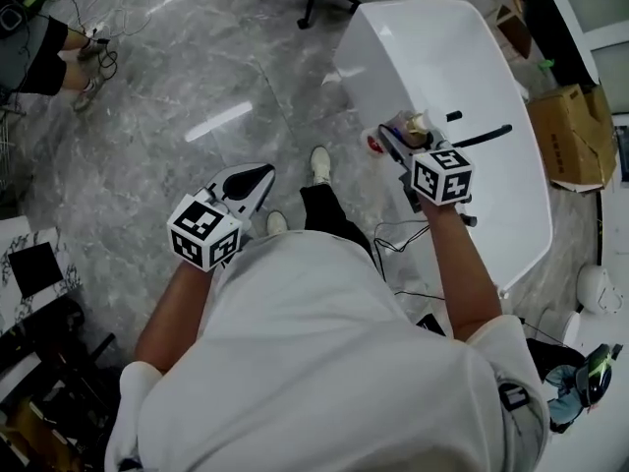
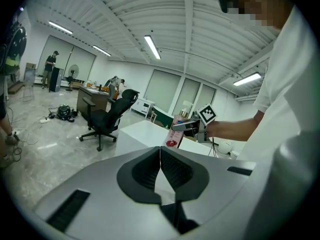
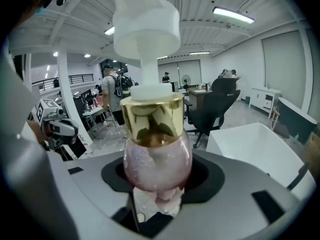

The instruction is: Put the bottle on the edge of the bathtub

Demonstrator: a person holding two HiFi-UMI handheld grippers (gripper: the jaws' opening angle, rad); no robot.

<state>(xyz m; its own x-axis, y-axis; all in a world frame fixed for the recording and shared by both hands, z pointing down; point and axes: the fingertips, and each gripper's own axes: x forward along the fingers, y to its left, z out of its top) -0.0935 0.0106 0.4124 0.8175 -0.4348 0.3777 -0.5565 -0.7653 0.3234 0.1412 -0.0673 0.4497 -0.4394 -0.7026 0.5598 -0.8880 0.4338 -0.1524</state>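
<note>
Over the bathtub's (image 1: 444, 62) near rim: bottle (image 3: 156, 151) in the right jaws.
The right gripper (image 1: 393, 146) has its jaws closed on the bottle's pink body, just under the gold collar and white pump. It holds the bottle at the white tub's rim. Whether the base touches the rim cannot be told. The left gripper (image 2: 160, 160) hangs well apart, on the person's other side over the grey floor (image 1: 197, 87), its jaws together with nothing between them.
</note>
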